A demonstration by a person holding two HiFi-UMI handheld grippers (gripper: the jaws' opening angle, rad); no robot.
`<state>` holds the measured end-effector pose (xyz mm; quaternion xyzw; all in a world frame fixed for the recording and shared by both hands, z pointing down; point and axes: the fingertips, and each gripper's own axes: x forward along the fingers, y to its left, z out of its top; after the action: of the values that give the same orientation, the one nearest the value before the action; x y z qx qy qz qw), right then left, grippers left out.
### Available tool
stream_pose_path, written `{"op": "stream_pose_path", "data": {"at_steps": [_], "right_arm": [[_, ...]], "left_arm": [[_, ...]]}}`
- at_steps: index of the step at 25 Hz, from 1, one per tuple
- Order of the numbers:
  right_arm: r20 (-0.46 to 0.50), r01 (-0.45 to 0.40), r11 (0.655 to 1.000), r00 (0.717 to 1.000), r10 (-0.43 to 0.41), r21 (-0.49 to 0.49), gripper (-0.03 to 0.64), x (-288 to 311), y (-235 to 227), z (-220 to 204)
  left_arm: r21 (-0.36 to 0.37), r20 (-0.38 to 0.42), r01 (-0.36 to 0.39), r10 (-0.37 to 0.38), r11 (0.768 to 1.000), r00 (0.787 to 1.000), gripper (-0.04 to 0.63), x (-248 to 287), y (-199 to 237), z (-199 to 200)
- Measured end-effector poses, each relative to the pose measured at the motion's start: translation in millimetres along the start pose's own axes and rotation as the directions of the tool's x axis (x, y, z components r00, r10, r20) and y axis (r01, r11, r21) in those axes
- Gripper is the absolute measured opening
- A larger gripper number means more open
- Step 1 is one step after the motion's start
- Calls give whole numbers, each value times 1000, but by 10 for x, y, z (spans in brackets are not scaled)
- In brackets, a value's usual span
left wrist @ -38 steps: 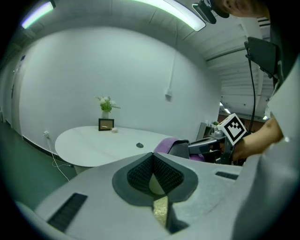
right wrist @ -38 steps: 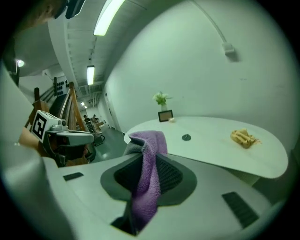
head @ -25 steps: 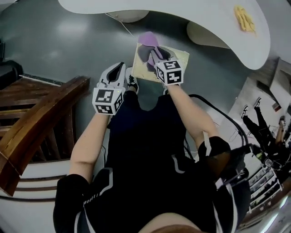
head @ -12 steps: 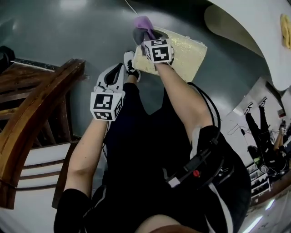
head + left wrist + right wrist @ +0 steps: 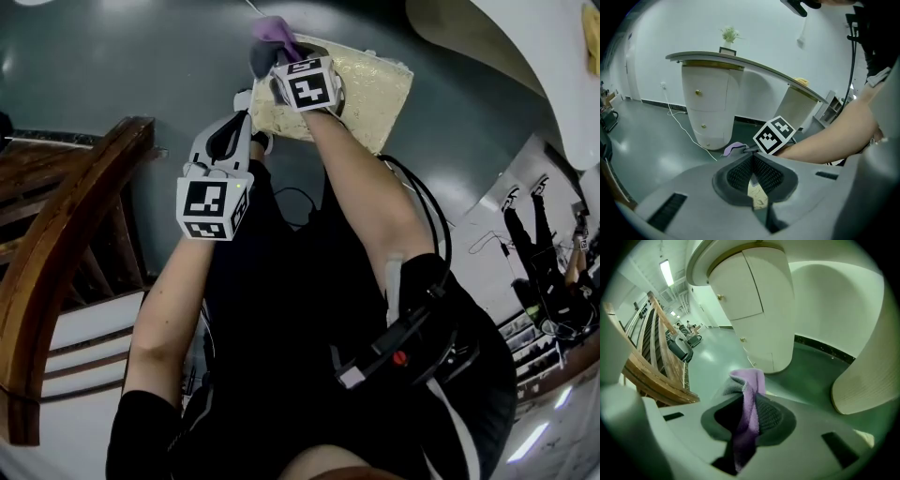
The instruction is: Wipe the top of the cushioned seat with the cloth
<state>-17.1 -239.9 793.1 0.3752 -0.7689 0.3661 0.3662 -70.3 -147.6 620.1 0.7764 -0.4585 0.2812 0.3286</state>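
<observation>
While the head view showed both grippers from above, only each gripper's own view settled how its jaws stood. At the top centre of the head view, the right gripper (image 5: 270, 54) reached over the near-left corner of the cushioned seat (image 5: 375, 84), a pale yellow pad on the grey floor (image 5: 112, 75). The purple cloth (image 5: 272, 26) stuck out beyond the gripper's tips, at the seat's left edge. Whether the cloth pressed on the pad could not be told from there.

The right gripper view showed the right gripper (image 5: 747, 413) clenched on the cloth (image 5: 749, 404). A fold of the cloth rose above the pads and a strip hung below them. This view also took in the white counter (image 5: 754, 296) ahead and a curved wooden rail (image 5: 647, 362) at the left, but not the seat.

The left gripper (image 5: 234, 131) hung just left of and below the right one in the head view. In its own view the left gripper (image 5: 752, 171) had its jaws together on nothing. A sliver of the seat (image 5: 758, 197) showed in the gap beneath the tips. Above them appeared the right gripper's marker cube (image 5: 774, 136) and the cloth (image 5: 733, 149) at its left.
</observation>
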Motion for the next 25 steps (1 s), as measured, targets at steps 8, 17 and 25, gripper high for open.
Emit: {"op": "stream_pose_path", "data": {"at_steps": [8, 17, 25], "right_arm": [[-3, 24, 994, 1000, -24, 110, 75, -338, -595, -356], [-21, 58, 981, 998, -55, 187, 75, -747, -1270, -770], [-29, 88, 970, 996, -83, 226, 75, -1018, -1743, -1095]], "left_arm": [[-5, -9, 16, -16, 1000, 1000, 3, 274, -392, 100], [-4, -26, 37, -37, 999, 999, 5, 652, -872, 154], [32, -48, 92, -90, 995, 995, 5, 950, -1329, 162]]}}
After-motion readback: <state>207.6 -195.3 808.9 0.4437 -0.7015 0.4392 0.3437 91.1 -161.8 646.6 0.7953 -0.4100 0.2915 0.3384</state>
